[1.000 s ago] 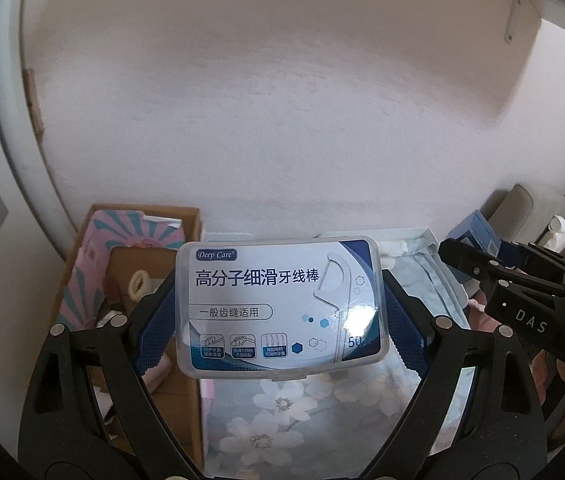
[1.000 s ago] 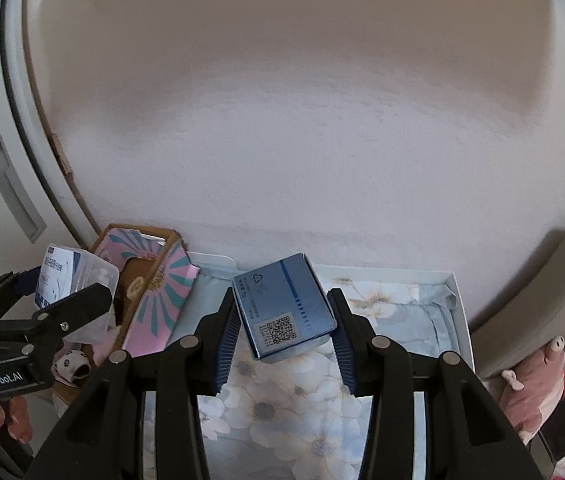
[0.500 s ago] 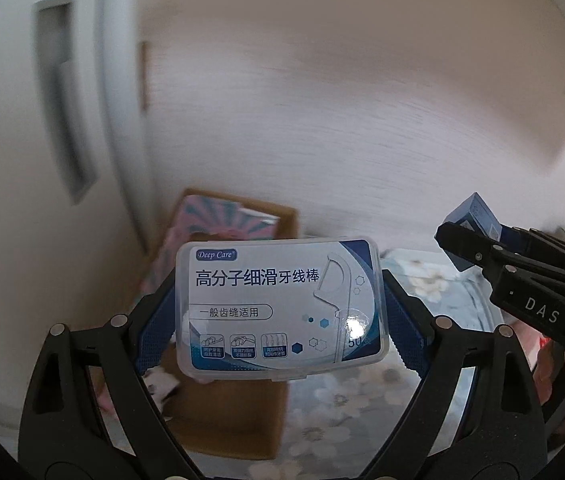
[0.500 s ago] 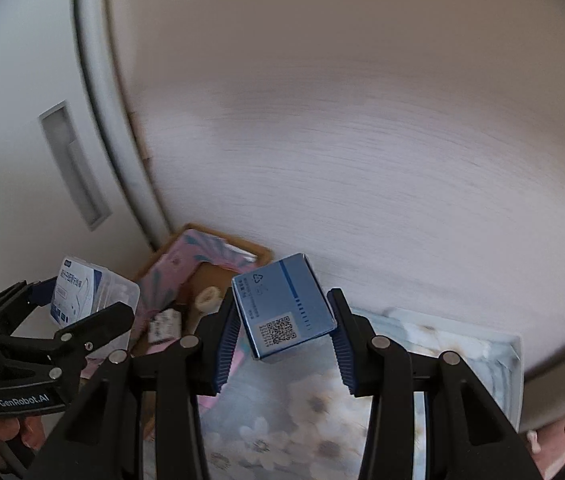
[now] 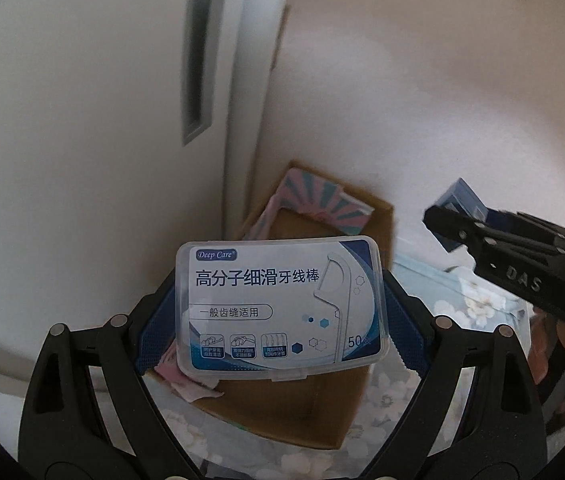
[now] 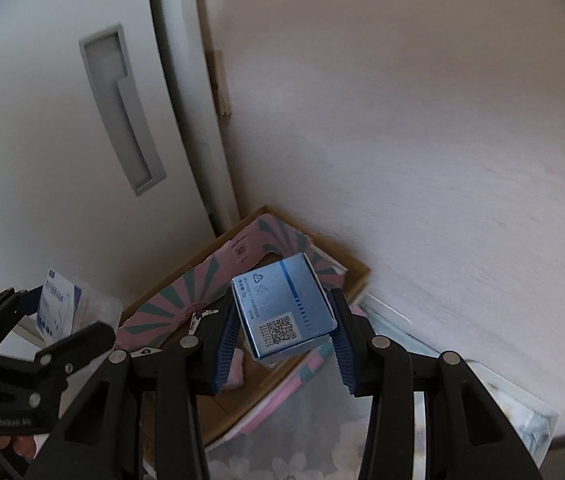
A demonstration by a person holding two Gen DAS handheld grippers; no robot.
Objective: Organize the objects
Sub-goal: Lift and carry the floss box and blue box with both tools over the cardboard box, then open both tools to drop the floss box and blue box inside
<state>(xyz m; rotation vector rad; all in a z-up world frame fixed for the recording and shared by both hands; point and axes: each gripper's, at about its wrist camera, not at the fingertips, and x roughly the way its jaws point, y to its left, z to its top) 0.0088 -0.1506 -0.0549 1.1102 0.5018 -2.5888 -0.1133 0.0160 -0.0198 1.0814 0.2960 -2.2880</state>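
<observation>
My left gripper (image 5: 278, 336) is shut on a clear plastic floss-pick case (image 5: 278, 304) with a blue and white label, held flat side up above an open cardboard box (image 5: 322, 392). My right gripper (image 6: 284, 344) is shut on a small blue carton (image 6: 284, 314) with a QR code, hanging over the same cardboard box (image 6: 350, 276), whose flaps are pink with teal stripes. In the left wrist view the right gripper (image 5: 462, 220) shows at the right edge with the blue carton (image 5: 460, 202). In the right wrist view the left gripper (image 6: 58, 316) shows at lower left with the floss case (image 6: 62, 306).
The box stands in a corner between a white door with a recessed handle (image 6: 122, 112) and a pale wall (image 6: 402, 140). It rests on a floral cloth (image 5: 474, 304). Small pink and white items (image 6: 234, 364) lie inside the box. A person's fingers (image 6: 22, 446) hold the left tool.
Both grippers have swung left toward the corner and rolled, carrying their loads. The cardboard box now lies right under each of them, and the white door has come into view.
</observation>
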